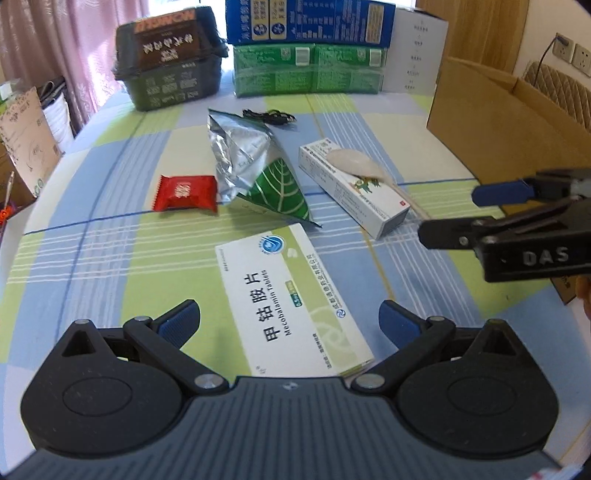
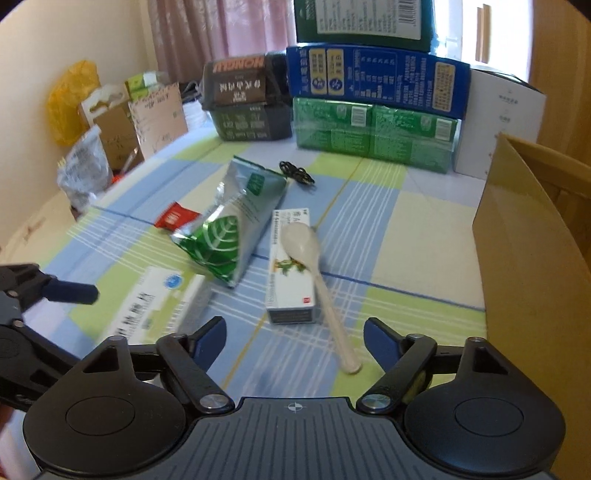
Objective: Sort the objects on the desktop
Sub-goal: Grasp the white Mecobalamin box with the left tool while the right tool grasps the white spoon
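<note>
While both grippers hung tilted down over the checked tablecloth (image 1: 110, 229), neither held anything. The left gripper (image 1: 290, 323) had its jaws spread wide, and the near end of a flat white-and-green tablet box (image 1: 291, 295) lay on the cloth between its blue pads (image 1: 181, 321), which stood clear of the box on either side. The right gripper (image 2: 295, 339) also stood open with nothing pressed between its pads; the handle end of a white plastic spoon (image 2: 314, 266) lay on the cloth just ahead of the gap, nearer its right finger. The spoon's bowl rested on top of a long white medicine carton (image 2: 291, 291), and its handle sloped off the carton's near end onto the cloth. Just left of that carton sat a crumpled silver-and-green foil pouch (image 1: 255, 173), with a red wrapped sweet (image 1: 184, 192) beside it on the far side from the carton. A coiled black cable (image 1: 269, 116) lay farther back. Along the far edge stood a dark lidded food container (image 1: 170, 62), a blue box (image 1: 306, 22) stacked on green packs (image 1: 310, 70), and a white box (image 1: 415, 51). An open cardboard box (image 1: 495, 122) stood at the right side of the table.
</note>
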Tool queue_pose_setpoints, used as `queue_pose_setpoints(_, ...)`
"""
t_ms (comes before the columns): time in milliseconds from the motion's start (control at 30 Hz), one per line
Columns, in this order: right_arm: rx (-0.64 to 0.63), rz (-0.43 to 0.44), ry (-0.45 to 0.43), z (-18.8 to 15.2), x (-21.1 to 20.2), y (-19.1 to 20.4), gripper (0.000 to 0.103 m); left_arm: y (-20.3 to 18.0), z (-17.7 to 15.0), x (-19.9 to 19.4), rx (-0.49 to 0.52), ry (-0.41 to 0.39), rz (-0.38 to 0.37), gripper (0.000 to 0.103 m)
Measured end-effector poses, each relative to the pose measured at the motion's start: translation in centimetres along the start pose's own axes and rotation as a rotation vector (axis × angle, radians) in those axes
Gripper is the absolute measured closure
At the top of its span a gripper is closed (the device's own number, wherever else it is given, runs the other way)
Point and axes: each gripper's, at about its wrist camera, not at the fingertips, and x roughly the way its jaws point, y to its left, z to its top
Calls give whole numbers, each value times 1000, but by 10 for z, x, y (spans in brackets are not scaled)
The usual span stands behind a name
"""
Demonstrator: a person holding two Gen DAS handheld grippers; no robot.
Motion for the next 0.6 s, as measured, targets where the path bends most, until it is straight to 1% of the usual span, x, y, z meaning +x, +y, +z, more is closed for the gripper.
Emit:
queue_pose_setpoints(33, -5, -9, 11, 0, 5, -3, 30, 0, 0, 3, -3, 6, -5, 2)
queue_pose_setpoints(100, -10, -23, 33, 0, 16, -8, 40, -1, 0, 10, 2, 18, -13, 3)
queue_pose_setpoints(167, -31, -50, 56, -1, 23, -11, 44, -2, 0, 14, 13, 27, -7, 4)
queue_pose_setpoints(267, -59, -62, 75, -2, 32, -12, 46, -1, 0, 19, 24, 32, 6, 8)
queue_pose_setpoints(333, -66, -62, 84, -2, 37, -14, 49, 2, 1, 22, 20, 39, 9, 11)
queue_pose_setpoints(500, -55, -45, 85, 2, 48, -18, 69, 9, 1, 26, 1, 46, -1, 18)
queue_pose_setpoints(600, -94, -34, 73, 2, 52, -14, 75, 10, 1, 27, 11, 50, 5, 20)
